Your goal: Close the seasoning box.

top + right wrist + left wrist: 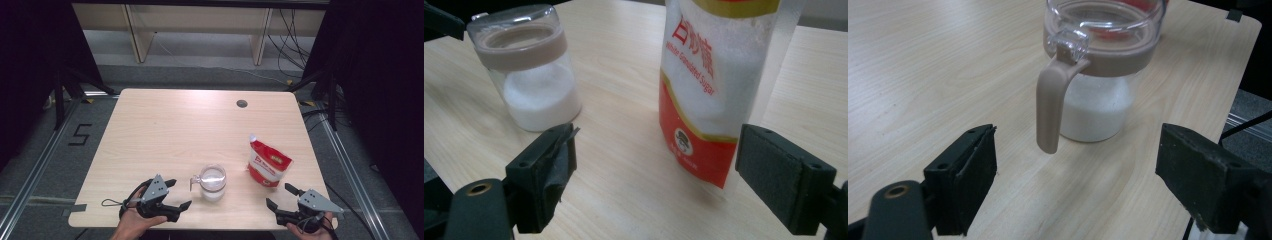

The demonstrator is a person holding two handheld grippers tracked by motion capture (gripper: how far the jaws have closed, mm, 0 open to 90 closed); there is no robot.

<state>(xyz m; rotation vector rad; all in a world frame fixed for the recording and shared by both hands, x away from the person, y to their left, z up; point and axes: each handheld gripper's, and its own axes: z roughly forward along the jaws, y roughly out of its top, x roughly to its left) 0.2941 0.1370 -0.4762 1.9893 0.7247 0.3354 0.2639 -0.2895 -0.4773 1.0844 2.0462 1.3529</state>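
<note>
High view takes in the pale wooden surface [165,130] first, bare across its far half, with the working things gathered near the person's edge. Next in size is the red-and-white sugar bag [268,162], propped upright toward the right; its print reads "White Granulated Sugar" in the right gripper view. Just left of it, apart and not touching, stands the clear jar [213,182] with a tan collar and a tan handle [1050,107], roughly a third full of white granules. Bag and jar side by side suggest a refill is intended, and the handle pointing toward the left side likely leaves it easy to steady from there, though that is only a judgement.

Left gripper [175,195] sits near the front edge, aimed at the jar. Its jaws are spread wide and released, nothing between them, the handle ahead of them and untouched. Right gripper [281,197] rests near the front right corner, facing the bag's lower end. Its jaws are likewise wide apart and hold nothing; the bag stands just beyond their tips, with the jar off to the side.
</note>
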